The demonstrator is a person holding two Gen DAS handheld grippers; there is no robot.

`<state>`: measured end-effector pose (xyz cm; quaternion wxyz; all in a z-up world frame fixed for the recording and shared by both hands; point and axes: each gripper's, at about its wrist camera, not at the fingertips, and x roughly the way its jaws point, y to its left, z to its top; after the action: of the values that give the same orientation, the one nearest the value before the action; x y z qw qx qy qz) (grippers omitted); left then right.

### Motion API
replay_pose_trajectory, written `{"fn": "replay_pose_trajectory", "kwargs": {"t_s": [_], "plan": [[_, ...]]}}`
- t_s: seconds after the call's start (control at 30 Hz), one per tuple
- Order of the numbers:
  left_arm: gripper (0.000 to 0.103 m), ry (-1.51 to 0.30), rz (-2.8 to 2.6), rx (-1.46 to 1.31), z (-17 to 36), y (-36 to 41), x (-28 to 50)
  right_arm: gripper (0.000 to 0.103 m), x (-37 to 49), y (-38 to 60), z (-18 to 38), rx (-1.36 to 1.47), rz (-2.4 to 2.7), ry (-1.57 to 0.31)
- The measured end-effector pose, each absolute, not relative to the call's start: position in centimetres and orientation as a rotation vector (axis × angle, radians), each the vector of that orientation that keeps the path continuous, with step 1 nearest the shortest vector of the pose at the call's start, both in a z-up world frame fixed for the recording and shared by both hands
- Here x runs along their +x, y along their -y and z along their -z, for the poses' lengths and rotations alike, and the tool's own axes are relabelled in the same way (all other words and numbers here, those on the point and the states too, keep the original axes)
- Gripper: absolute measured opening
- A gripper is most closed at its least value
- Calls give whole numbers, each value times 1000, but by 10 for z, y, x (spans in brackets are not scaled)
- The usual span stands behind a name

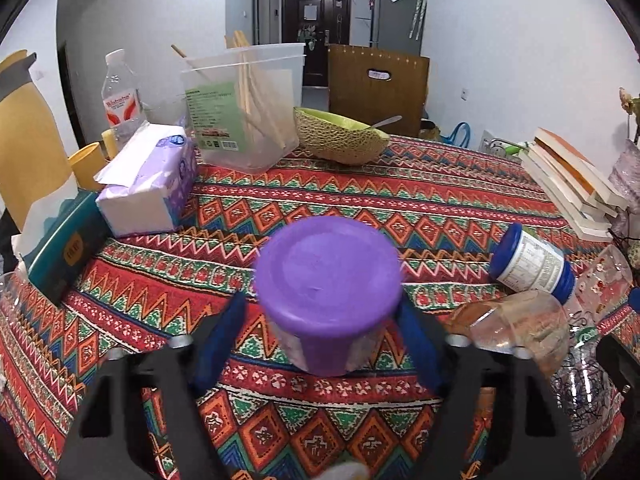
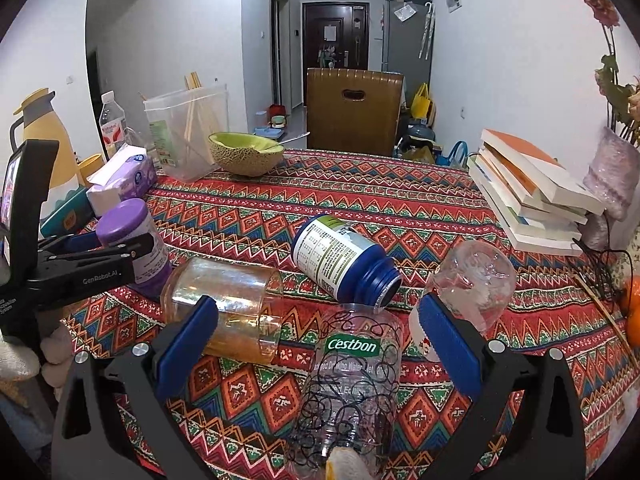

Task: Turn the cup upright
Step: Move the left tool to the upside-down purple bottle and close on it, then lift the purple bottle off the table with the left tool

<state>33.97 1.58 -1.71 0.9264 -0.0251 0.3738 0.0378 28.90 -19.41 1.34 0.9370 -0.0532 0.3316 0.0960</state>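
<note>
A purple-capped jar [image 1: 328, 280] stands on the patterned tablecloth [image 1: 360, 200], cap up, between the blue fingers [image 1: 222, 344] of my left gripper [image 1: 324, 308]. A strip of cloth shows between the left finger and the jar, so the jaws look open around it. The right wrist view shows that gripper [image 2: 120, 248] flanking the same jar [image 2: 128, 228]. An amber glass cup [image 2: 224, 300] lies on its side. A clear printed glass cup [image 2: 476, 280] also lies tipped over. My right gripper [image 2: 320, 320] is open above a lying C'estbon bottle [image 2: 352, 376].
A blue-and-white bottle [image 2: 340, 256] lies uncapped mid-table. A tissue pack [image 1: 148, 184], a plastic tub with chopsticks [image 1: 244, 112] and a melon half with spoon [image 1: 340, 140] sit at the back left. Stacked books [image 2: 532, 188] line the right edge. A yellow thermos [image 1: 24, 140] stands far left.
</note>
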Motion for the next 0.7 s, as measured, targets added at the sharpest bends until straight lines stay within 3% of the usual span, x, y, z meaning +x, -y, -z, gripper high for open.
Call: {"fn": "replay_pose_trajectory", "kwargs": {"t_s": [0.7], "plan": [[62, -686, -57, -9, -17, -7, 300, 97, 263, 195, -33, -101, -190, -648]]}}
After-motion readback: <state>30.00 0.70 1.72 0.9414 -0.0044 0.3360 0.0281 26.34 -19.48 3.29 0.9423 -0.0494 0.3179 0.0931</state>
